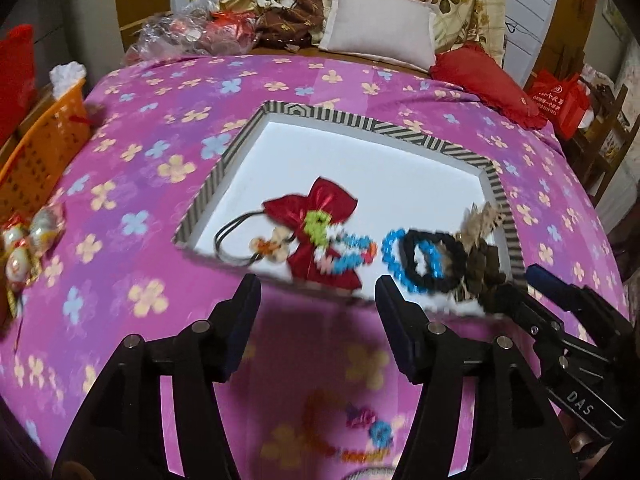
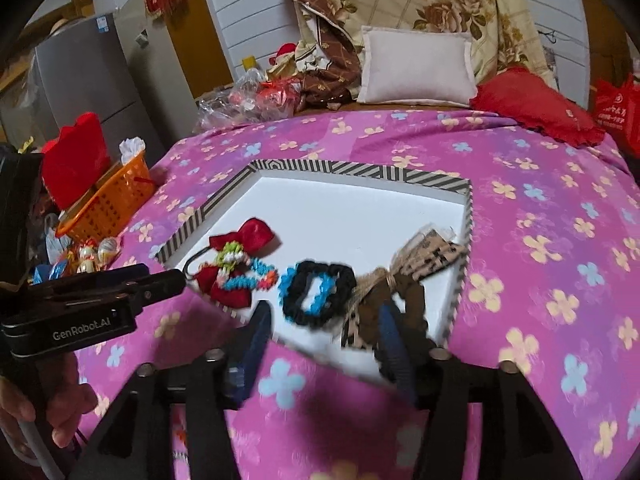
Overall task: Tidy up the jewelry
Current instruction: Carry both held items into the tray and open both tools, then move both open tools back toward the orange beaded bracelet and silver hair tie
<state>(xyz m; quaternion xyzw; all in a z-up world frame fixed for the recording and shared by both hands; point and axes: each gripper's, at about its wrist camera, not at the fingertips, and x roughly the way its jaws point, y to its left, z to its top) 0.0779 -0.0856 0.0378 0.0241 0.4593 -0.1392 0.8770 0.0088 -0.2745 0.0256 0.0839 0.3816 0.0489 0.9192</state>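
Striped-rim tray (image 1: 224,160) is laid on the pink flowered bedspread (image 1: 140,128); white floor, far half bare. All jewelry is bunched along the tray's near edge.

Left to right in the left wrist view:
- red satin bow (image 1: 320,208) on a black elastic loop (image 1: 232,232), small flower charm (image 1: 272,246) attached
- multicoloured bead bracelet (image 1: 352,252) draped over the bow
- blue bead bracelet (image 1: 394,252), overlapped by a black scrunchie (image 1: 436,256)
- brown/beige patterned bow (image 1: 480,240) tucked in the near right corner, touching the scrunchie

Left gripper (image 1: 318,300): jaws spread wide, nothing between them, held over the bedspread just short of the tray's near rim.
Right gripper (image 2: 324,332): jaws parted, nothing pinched; fingertips are seen over the tray's near edge, one beside the scrunchie, the other in front of the brown bow. Contact cannot be told – frames are motion-blurred.

More beaded pieces (image 1: 360,428) are seen on the bedspread below the left gripper, too blurred to identify.

Off-tray: orange basket (image 1: 44,152) at the bed's left edge, white pillow (image 1: 380,28) and red cushion (image 1: 484,80) at the far end.
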